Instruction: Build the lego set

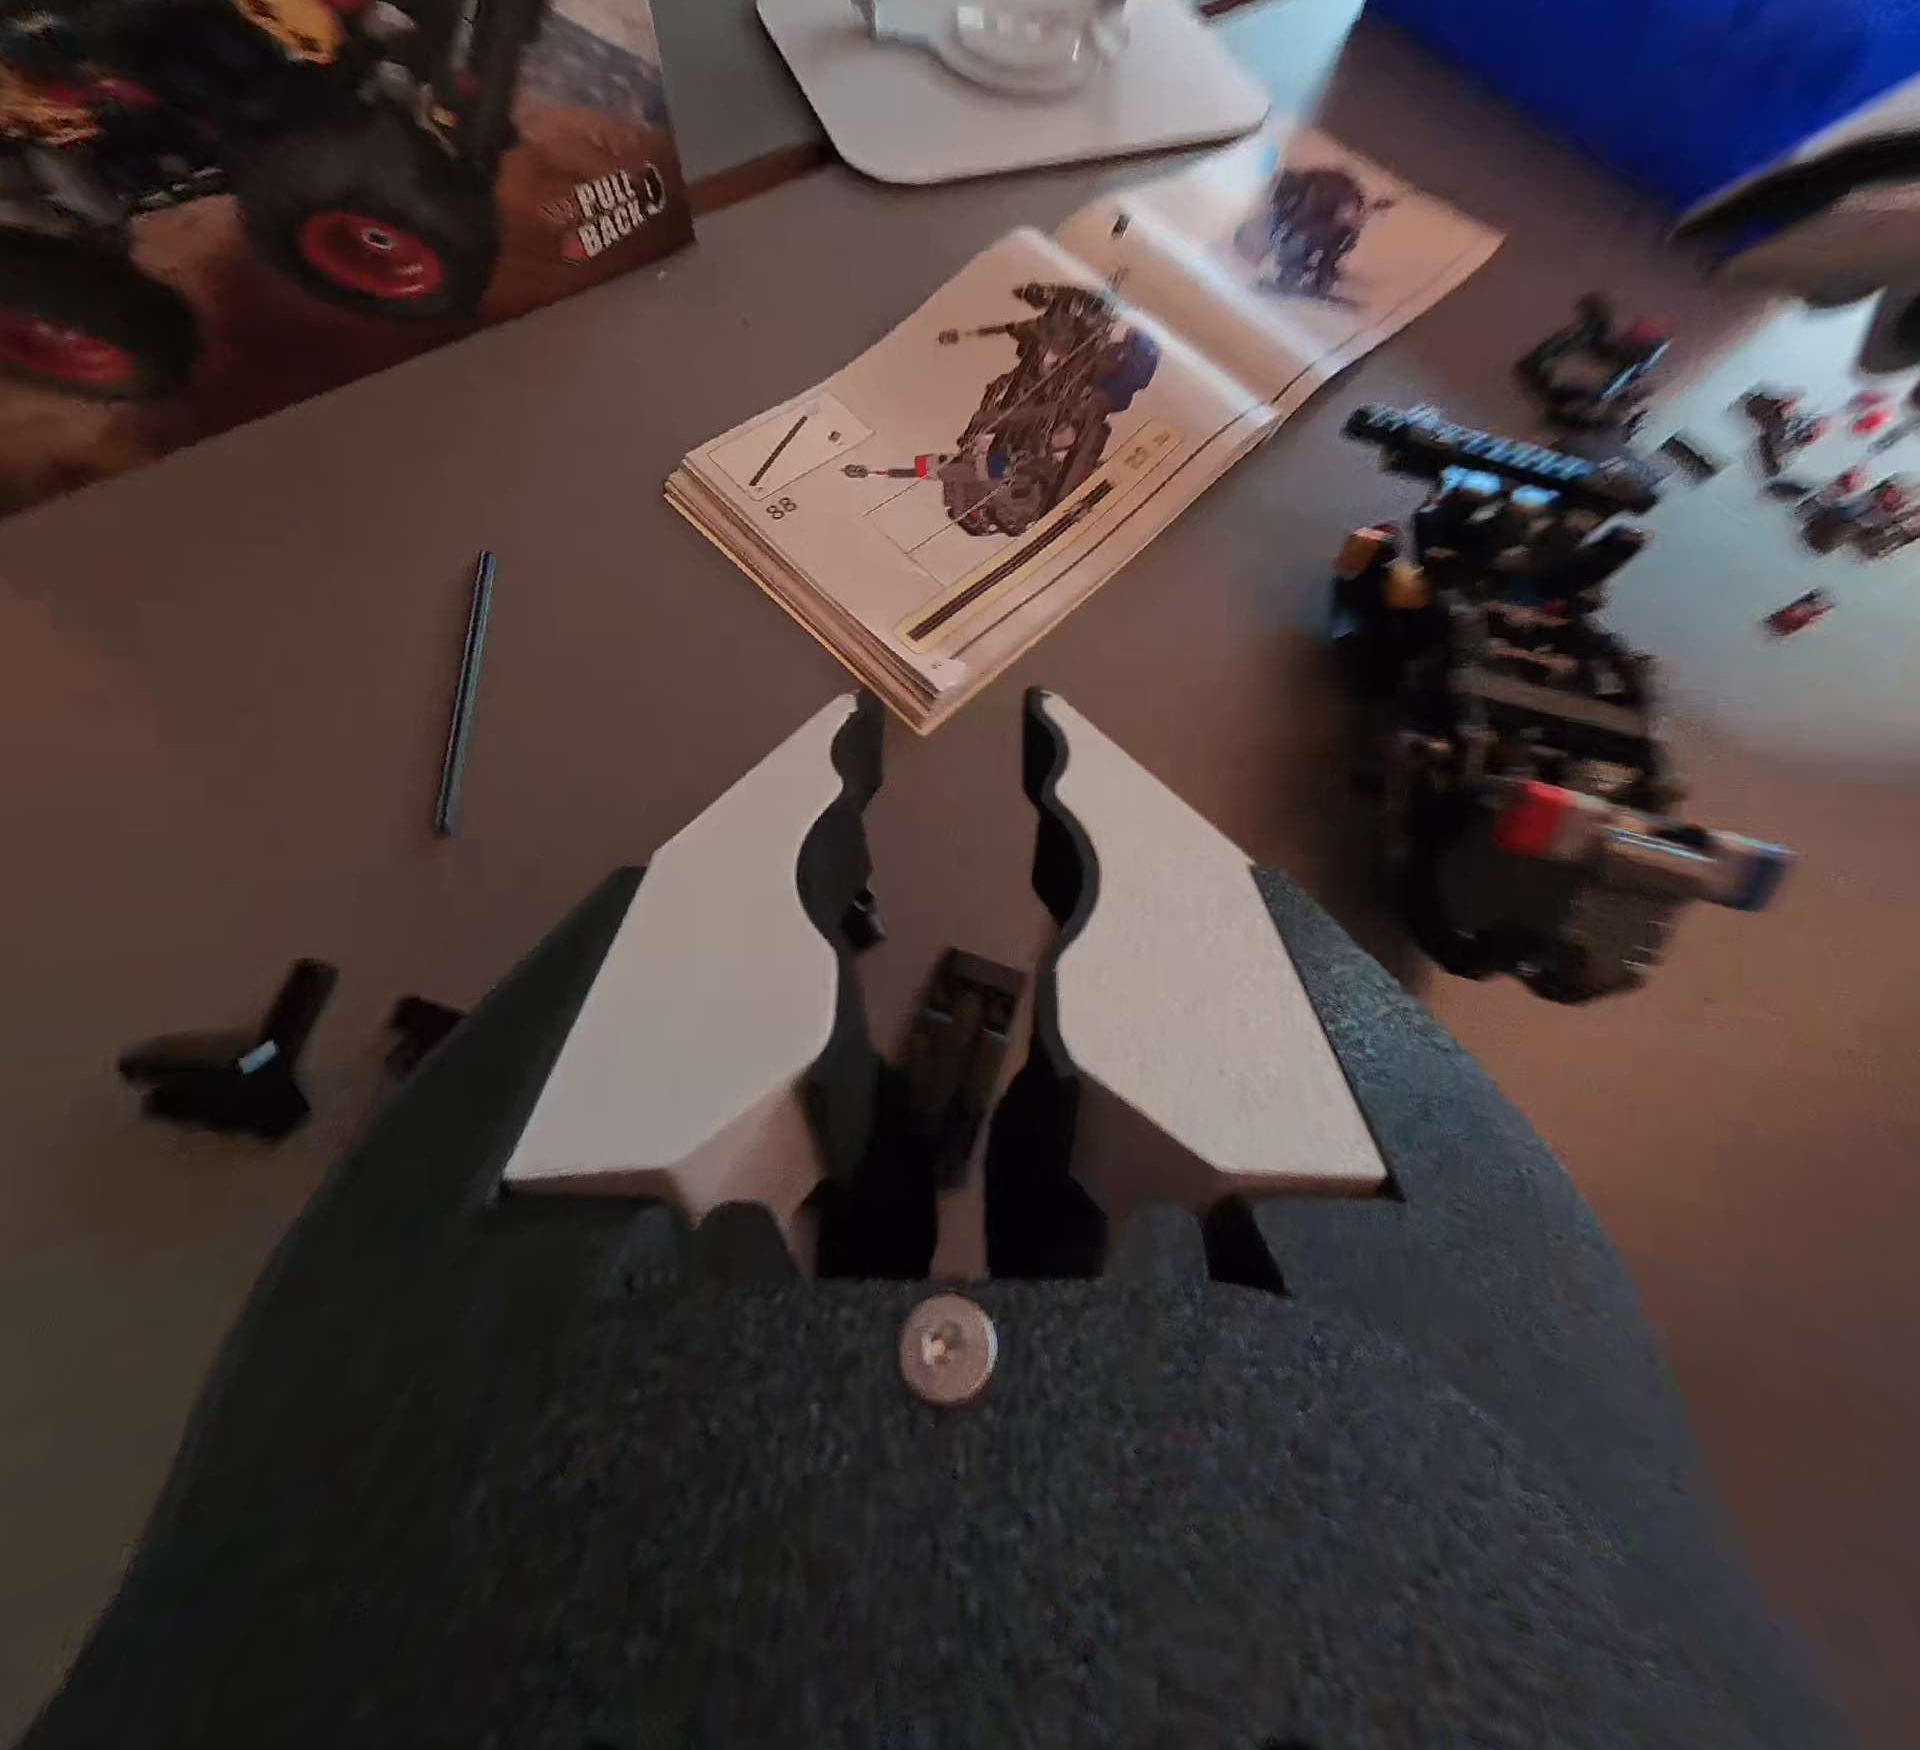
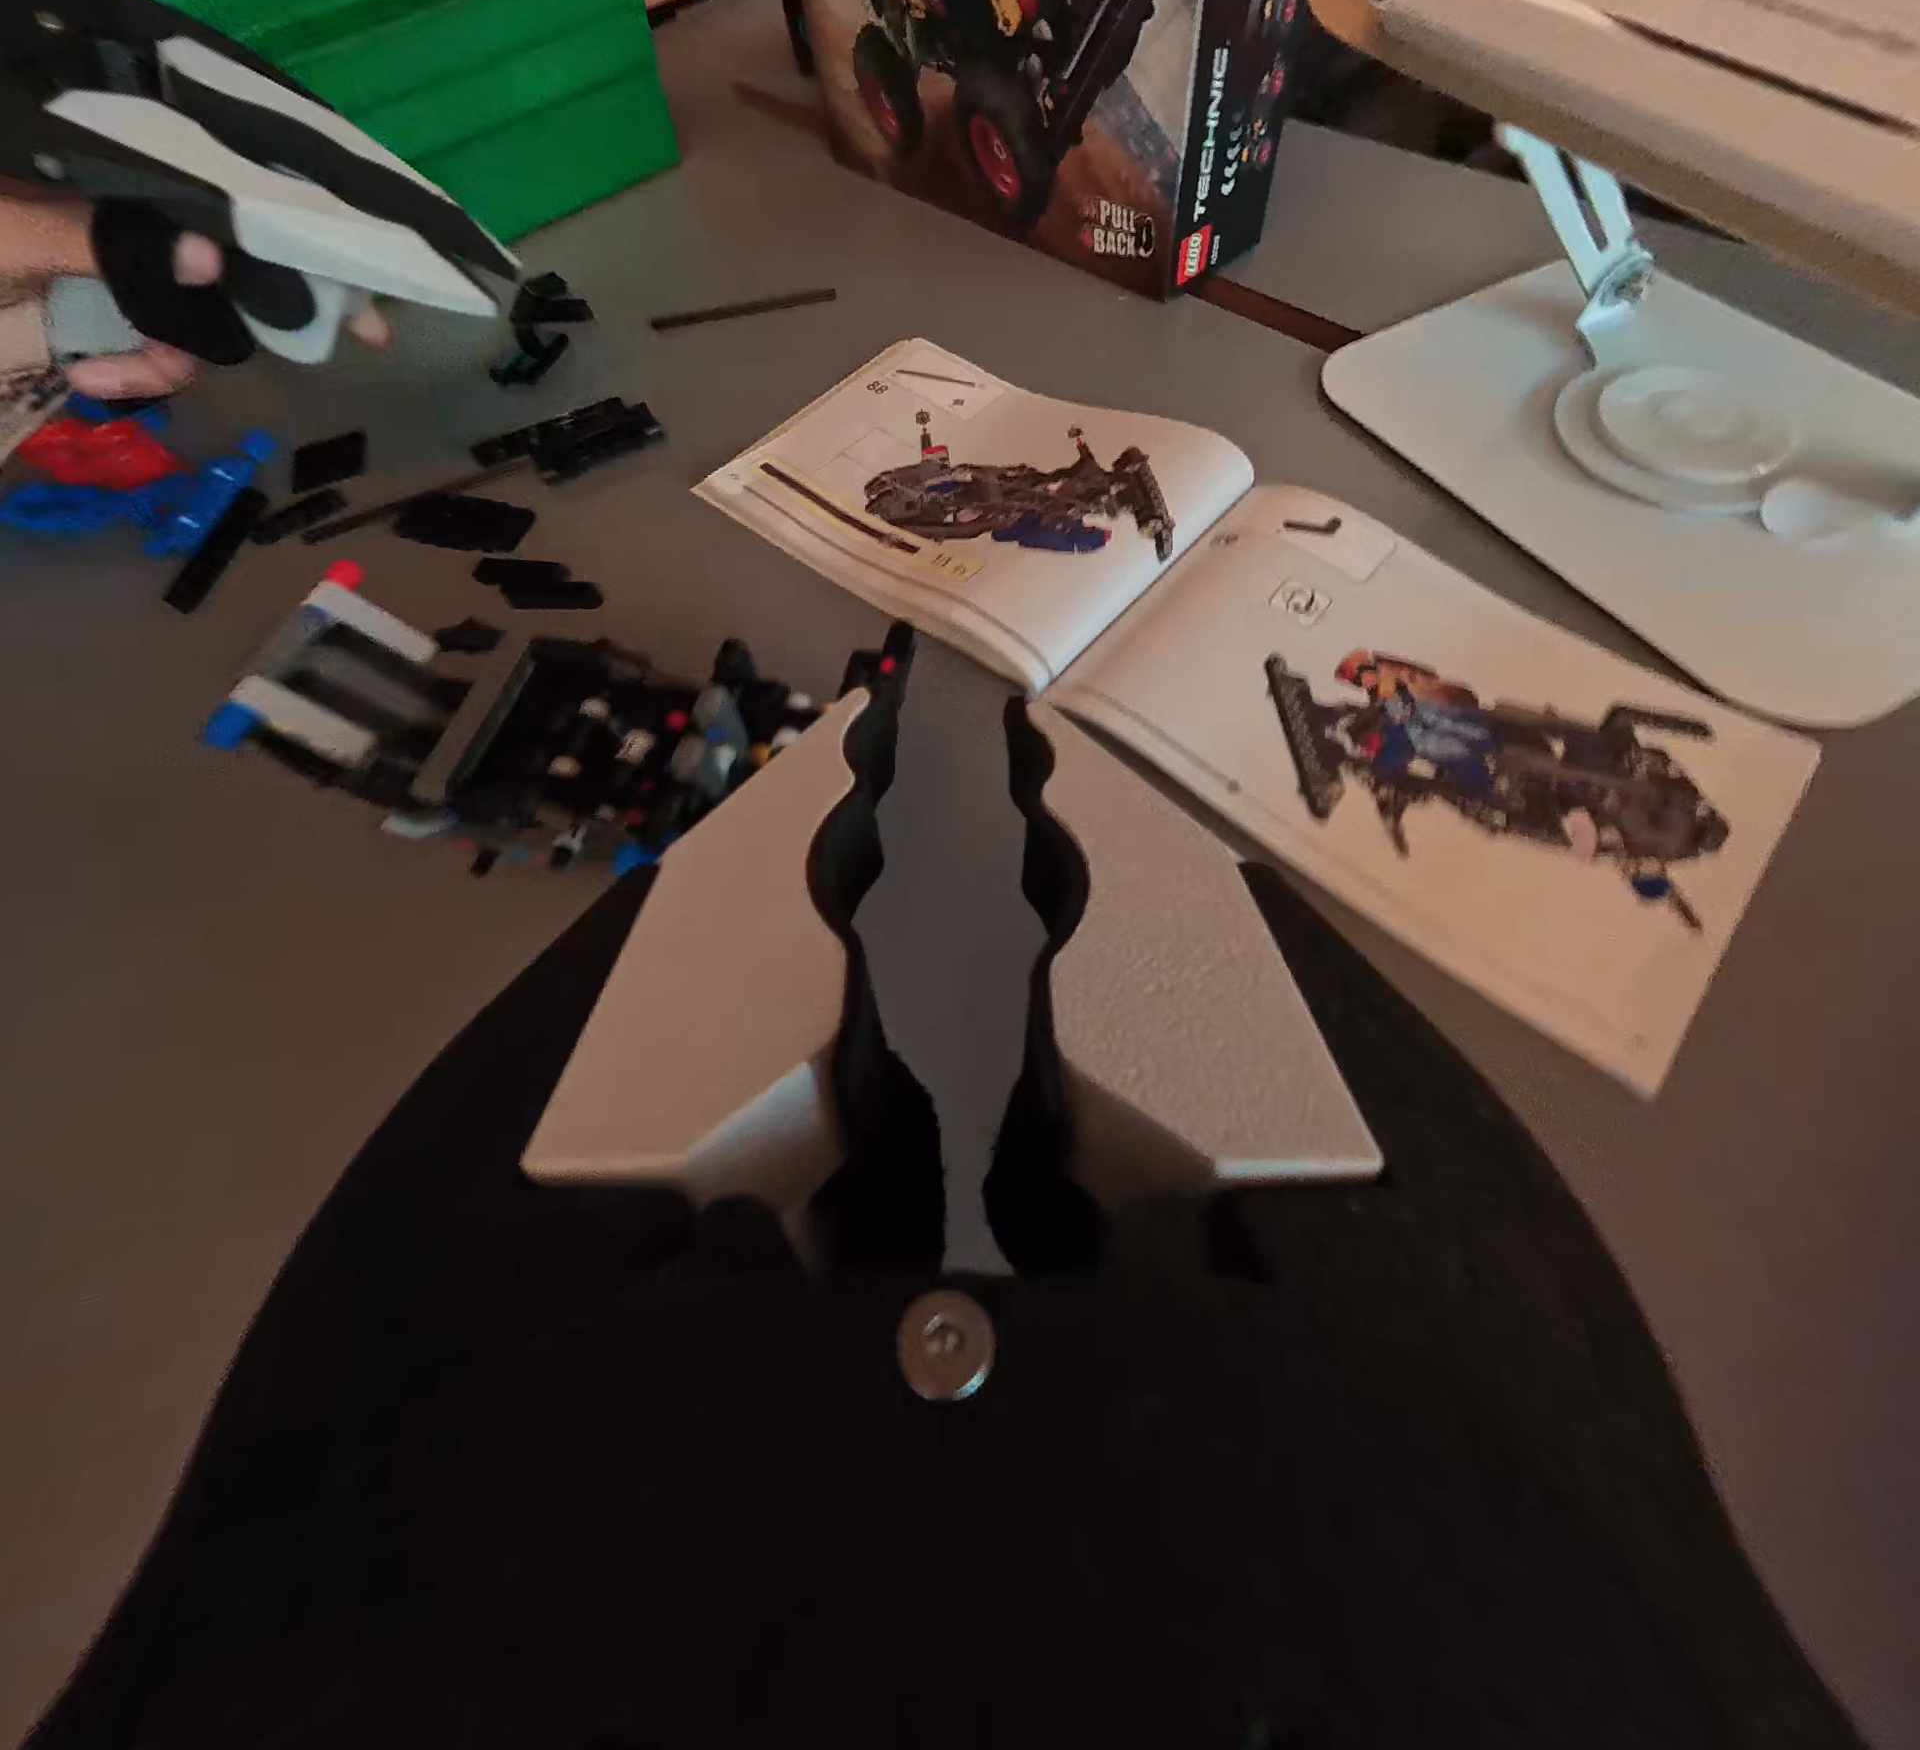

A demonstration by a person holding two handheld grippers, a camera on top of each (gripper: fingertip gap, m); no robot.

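Lying open on the grey table (image 1: 260, 661), the instruction booklet (image 2: 1226, 661) is seen in both wrist views, with the partly built black model (image 2: 582, 744) to its left in the right wrist view and to its right in the left wrist view. The left gripper (image 1: 951, 713) is held over the table with its jaws parted; a small black piece (image 1: 862, 916) is seen against the left finger's inner edge, but whether it is gripped cannot be told. The right gripper (image 2: 956, 708) is held just near the booklet's spine, its jaws released and nothing between them. A thin black axle (image 1: 464, 692) lies alone on the table, left of the booklet. Loose black pieces (image 2: 520, 547) are scattered beyond the model. The set's box (image 2: 1039, 38) stands at the far side, beside a white stand (image 2: 1662, 453).
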